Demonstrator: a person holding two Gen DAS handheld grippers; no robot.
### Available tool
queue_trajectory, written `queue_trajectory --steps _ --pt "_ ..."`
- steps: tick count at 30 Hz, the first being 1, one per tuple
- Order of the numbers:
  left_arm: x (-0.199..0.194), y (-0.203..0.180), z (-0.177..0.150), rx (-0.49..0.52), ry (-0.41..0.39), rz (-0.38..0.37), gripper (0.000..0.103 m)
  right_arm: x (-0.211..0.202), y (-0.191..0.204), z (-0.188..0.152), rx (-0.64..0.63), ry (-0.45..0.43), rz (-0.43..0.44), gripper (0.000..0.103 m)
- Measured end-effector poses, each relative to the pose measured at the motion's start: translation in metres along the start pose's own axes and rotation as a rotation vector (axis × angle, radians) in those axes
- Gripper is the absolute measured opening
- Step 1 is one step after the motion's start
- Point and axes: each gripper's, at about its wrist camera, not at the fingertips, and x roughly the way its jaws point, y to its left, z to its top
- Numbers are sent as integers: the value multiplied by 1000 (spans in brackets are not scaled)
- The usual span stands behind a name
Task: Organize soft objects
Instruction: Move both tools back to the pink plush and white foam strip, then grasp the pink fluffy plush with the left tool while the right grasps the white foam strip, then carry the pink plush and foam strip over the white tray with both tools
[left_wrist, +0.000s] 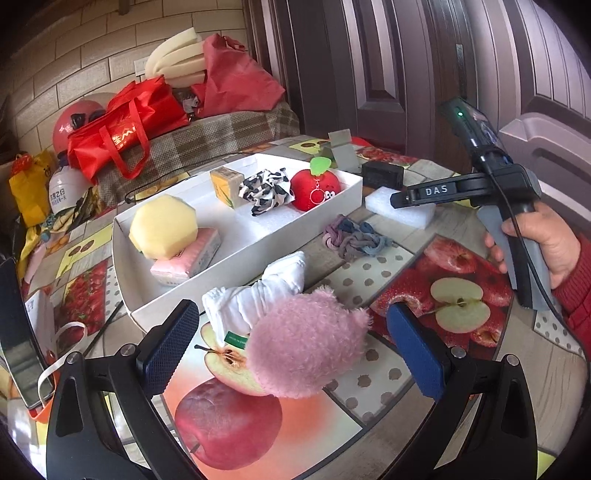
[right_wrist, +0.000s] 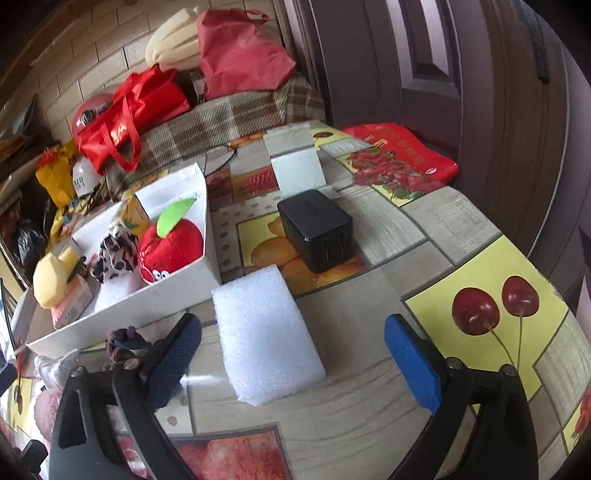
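Pink plush (left_wrist: 306, 347): lies on the fruit-print tabletop (left_wrist: 436, 398) between the spread fingers of the left gripper (left_wrist: 293, 352), neither blue pad pressing it — jaws wide.
White cloth bundle (left_wrist: 266, 291): knotted, touching the pink plush on its far side, just in front of the white tray (left_wrist: 236, 273).
Braided cord (left_wrist: 354, 238): purple and blue-grey, on the table just beside the tray's long wall.
White foam block (right_wrist: 264, 334): flat on the table between the fingers of the right gripper (right_wrist: 295, 362), the pads apart from it on both sides — jaws wide, nothing held.
Tray contents: a red apple plush (left_wrist: 314, 188) with a green leaf at the far end, a black-and-white patterned scrunchie (left_wrist: 264, 190) next to it, then a small yellow printed box (left_wrist: 225, 184); at the near end a yellow sponge (left_wrist: 162, 227) resting on a pink tissue pack (left_wrist: 188, 258).
Right hand (left_wrist: 546, 247): wraps the grey handle of its gripper, red sleeve at the wrist.
Black box (right_wrist: 314, 229): beyond the foam block, apart from it.
Background: red bags (left_wrist: 125, 125) on a checked cover.
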Motion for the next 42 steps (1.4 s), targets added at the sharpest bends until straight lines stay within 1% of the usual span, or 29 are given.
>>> queue_trajectory --steps 1,2,5,7,8,9,10,11,12,13,18,19,20,21,22,24,26,28,32,34,36,38,39,42 --pt "3 -2 0 9 15 6 102 5 2 0 -12 28 9 74" --pt "6 -4 0 18 33 10 102 6 3 0 -22 32 23 74" --pt "16 -9 -1 43 84 13 102 8 13 -1 -71 49 3 74" --pt "21 -12 -1 58 111 16 102 12 22 -1 -115 65 -42 75" --pt "23 -12 -1 63 120 18 100 12 26 -2 -138 69 -44 75" --pt "24 -12 -2 66 127 19 92 13 29 -2 -158 73 -47 75" --pt "25 -12 -2 68 131 23 80 13 31 -3 -171 74 -55 74" --pt "26 -12 -2 69 136 23 73 13 32 -2 -178 74 -52 71" --pt "26 -12 -3 70 141 20 66 12 31 -2 -179 70 -46 64" --pt "26 -12 -3 71 142 22 66 12 30 -2 -176 68 -42 61" --pt "26 -11 -3 73 130 4 60 12 23 1 -140 63 6 61" --pt "26 -10 -3 70 130 -1 58 12 22 2 -133 61 16 58" --pt "25 -9 -3 66 127 -3 58 12 21 3 -123 57 33 52" --pt "24 -9 -2 63 120 -4 57 11 18 3 -107 53 56 25" --pt "22 -8 -2 58 112 -6 56 12 15 3 -90 56 75 19" --pt "19 -6 -1 47 97 -6 56 10 9 3 -52 49 117 19" --pt "13 -4 -1 36 66 -14 56 6 2 2 -16 24 139 19" --pt "2 -1 -2 18 11 -13 56 -2 0 2 1 -22 153 19" --pt "-22 13 -4 -59 -106 31 56 -29 9 -5 -34 -152 121 19" --pt "-35 20 -7 -102 -169 73 56 -46 20 -11 -79 -223 97 19" --pt "-45 23 -10 -134 -212 150 56 -60 33 -22 -130 -274 89 19" --pt "-50 26 -12 -177 -225 208 56 -70 47 -33 -166 -290 108 19" --pt "-52 28 -14 -201 -229 224 56 -75 55 -39 -192 -300 114 19" --pt "-56 27 -15 -211 -243 277 56 -96 80 -58 -287 -375 119 19"
